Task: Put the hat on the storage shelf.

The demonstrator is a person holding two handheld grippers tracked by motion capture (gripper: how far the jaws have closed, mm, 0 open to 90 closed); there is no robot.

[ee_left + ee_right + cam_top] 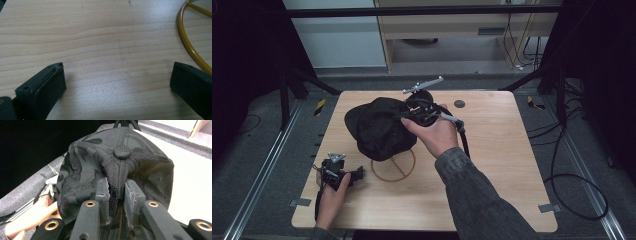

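Cap [115, 170] fabric sits clamped in our right claw [117, 192]; we should lower it squarely over the yellow stand [393, 166], left claw [117, 80] apart.

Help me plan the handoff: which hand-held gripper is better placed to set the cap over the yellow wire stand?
Right. The right hand-held gripper is already pinching the black cap's mesh, just above the yellow wire stand. The left hand-held gripper rests open on the table, holding nothing.
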